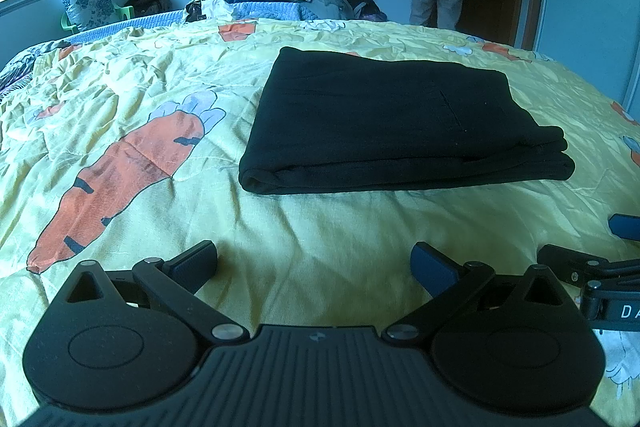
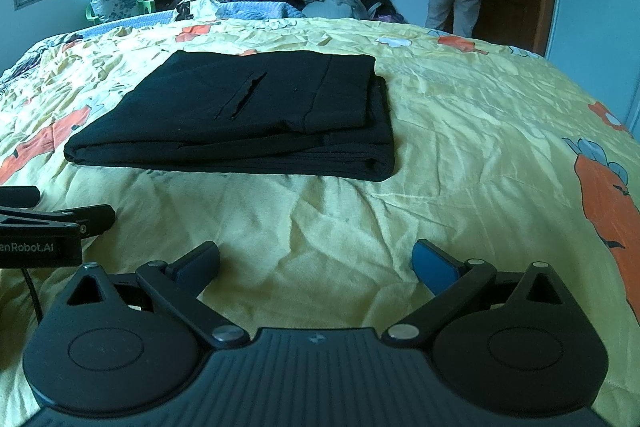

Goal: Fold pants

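Left wrist view: folded black pants (image 1: pixel 396 123) lying centre frame on the yellow carrot-print bedspread (image 1: pixel 120 155), well clear of the left gripper (image 1: pixel 316 263), tongs spread wide, pinching nothing.

Right wrist view: same pants (image 2: pixel 248 115) upper left of centre, layered edges slightly uneven; right gripper (image 2: pixel 316 263) also spread and empty. Probably finished; worth only squaring the offset right edge, gently, without dragging layers.
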The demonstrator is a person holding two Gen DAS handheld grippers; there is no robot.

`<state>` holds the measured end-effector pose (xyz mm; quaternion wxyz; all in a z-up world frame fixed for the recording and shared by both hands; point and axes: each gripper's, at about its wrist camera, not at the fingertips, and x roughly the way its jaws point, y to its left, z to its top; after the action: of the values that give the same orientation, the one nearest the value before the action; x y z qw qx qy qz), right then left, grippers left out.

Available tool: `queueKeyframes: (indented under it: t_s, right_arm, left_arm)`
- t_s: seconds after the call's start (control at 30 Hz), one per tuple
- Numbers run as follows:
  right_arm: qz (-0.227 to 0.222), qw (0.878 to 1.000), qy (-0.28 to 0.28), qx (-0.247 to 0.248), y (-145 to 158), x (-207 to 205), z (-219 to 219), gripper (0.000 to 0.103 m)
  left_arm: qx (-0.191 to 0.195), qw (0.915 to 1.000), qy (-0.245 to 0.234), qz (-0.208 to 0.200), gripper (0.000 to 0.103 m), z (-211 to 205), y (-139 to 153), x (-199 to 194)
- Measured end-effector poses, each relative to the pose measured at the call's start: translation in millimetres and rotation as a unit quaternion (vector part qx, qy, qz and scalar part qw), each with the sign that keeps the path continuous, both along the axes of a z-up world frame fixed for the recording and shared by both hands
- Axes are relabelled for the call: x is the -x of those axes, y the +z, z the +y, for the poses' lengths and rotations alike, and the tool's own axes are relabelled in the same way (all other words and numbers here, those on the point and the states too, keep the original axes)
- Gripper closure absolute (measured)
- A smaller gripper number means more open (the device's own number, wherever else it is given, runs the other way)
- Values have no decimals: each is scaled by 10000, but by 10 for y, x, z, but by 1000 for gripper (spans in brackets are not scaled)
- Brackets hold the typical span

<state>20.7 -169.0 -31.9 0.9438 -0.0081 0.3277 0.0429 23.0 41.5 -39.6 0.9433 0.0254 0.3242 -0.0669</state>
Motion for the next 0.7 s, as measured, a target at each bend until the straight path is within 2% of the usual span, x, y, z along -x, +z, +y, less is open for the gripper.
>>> queueKeyframes:
  t_s: [0.7]
  right_arm:
    - [-6, 9999, 129, -5, 1, 1, 22, 0]
  left_arm:
    - [2, 10000, 1, 1, 0, -6, 1, 0]
